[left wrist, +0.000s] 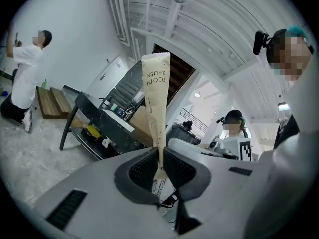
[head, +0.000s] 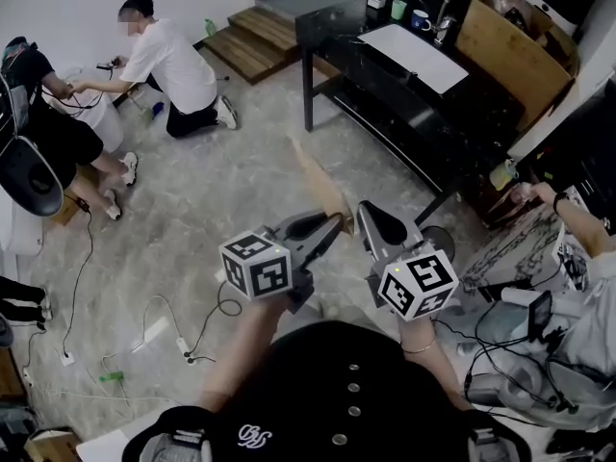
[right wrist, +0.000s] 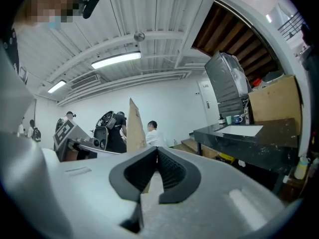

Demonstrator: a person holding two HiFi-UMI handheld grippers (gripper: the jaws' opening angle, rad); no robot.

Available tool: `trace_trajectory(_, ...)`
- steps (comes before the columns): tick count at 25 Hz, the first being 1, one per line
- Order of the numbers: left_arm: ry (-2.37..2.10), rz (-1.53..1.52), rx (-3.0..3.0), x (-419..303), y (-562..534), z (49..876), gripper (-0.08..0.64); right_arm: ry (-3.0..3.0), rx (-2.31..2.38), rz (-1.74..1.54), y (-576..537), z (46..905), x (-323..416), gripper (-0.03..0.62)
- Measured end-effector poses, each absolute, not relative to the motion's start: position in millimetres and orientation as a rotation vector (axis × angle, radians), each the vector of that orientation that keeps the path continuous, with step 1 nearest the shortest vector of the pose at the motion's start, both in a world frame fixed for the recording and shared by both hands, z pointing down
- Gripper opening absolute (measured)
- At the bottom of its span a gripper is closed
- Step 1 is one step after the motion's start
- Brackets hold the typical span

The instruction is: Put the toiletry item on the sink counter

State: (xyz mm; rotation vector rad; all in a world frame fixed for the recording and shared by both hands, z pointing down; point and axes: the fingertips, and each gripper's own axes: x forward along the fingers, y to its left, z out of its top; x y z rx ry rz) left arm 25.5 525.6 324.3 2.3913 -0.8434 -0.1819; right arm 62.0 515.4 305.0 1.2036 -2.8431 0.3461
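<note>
A long kraft-paper toothbrush packet (left wrist: 156,101) stands upright in my left gripper (left wrist: 159,159), whose jaws are shut on its lower end. In the head view the packet (head: 320,186) juts forward from the left gripper (head: 332,225) over the floor. Close beside it on the right, my right gripper (head: 369,216) is shut with nothing in it; in its own view the jaws (right wrist: 157,154) meet on nothing and the packet (right wrist: 134,128) shows to the left. The black sink counter (head: 339,22) with a white basin (head: 414,56) stands ahead at the right, well beyond both grippers.
On the counter are mugs (head: 398,9), a faucet and a cardboard box (head: 510,51), with a lower shelf beneath. Two people (head: 173,65) sit on the floor at the far left near wooden steps (head: 255,38). Cables and a power strip (head: 183,345) lie on the floor.
</note>
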Motion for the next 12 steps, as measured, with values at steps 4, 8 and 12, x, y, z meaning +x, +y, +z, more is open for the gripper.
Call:
trace_trajectory(4, -0.833, -0.194, 2.412, 16.0, 515.2, 313.6, 0.041, -2.865, 1.223, 0.311, 507.5, 297.5, 53.9, 0.005)
trace_trajectory(8, -0.823, -0.186, 2.447, 10.7, 505.8, 303.4, 0.041, -2.87, 1.251, 0.291, 496.5, 291.1, 48.9, 0.005)
trace_trajectory(12, -0.802, -0.164, 2.456, 1.6, 497.5, 303.4, 0.041, -2.841, 1.31, 0.272, 487.2, 290.5, 42.2, 0.005)
